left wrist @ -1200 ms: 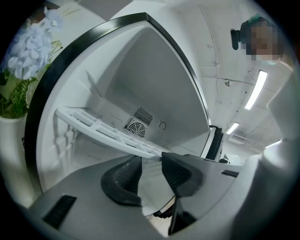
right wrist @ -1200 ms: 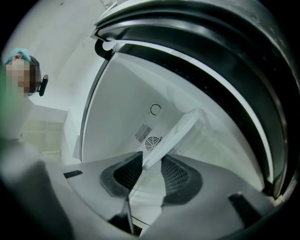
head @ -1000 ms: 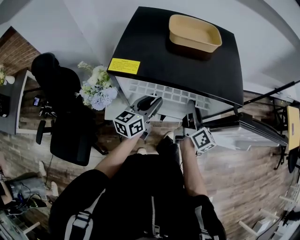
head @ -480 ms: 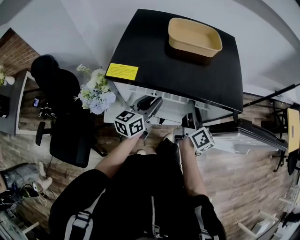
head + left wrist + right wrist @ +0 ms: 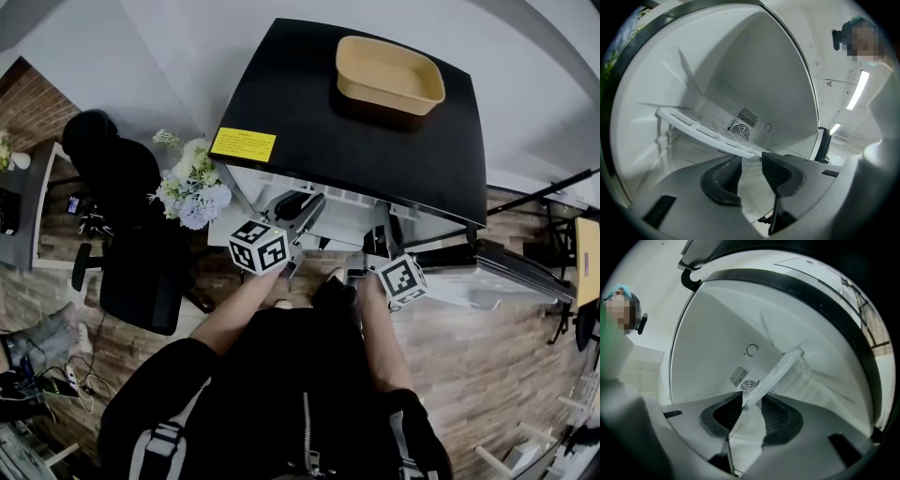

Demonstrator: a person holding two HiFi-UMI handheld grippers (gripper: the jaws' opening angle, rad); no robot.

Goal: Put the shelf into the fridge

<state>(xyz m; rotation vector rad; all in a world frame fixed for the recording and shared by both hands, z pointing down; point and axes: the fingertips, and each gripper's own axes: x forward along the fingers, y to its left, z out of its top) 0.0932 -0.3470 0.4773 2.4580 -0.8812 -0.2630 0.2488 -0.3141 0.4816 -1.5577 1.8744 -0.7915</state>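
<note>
The white slotted shelf lies almost wholly inside the open black-topped fridge; only its front strip shows in the head view. My left gripper is at the left of the opening, shut on the shelf's front edge. My right gripper is shut on the same edge further right. In the left gripper view the shelf runs from the left wall ledges to that gripper. The right gripper view has the shelf slanting down into that gripper.
A tan basin stands on the fridge top. The fridge door hangs open at the right. A bunch of flowers and a black office chair stand left of the fridge. A fan vent sits in the fridge's back wall.
The shelf has slid further into the fridge, so much less of its grid shows in front. Both grippers kept hold and moved slightly forward with it.
</note>
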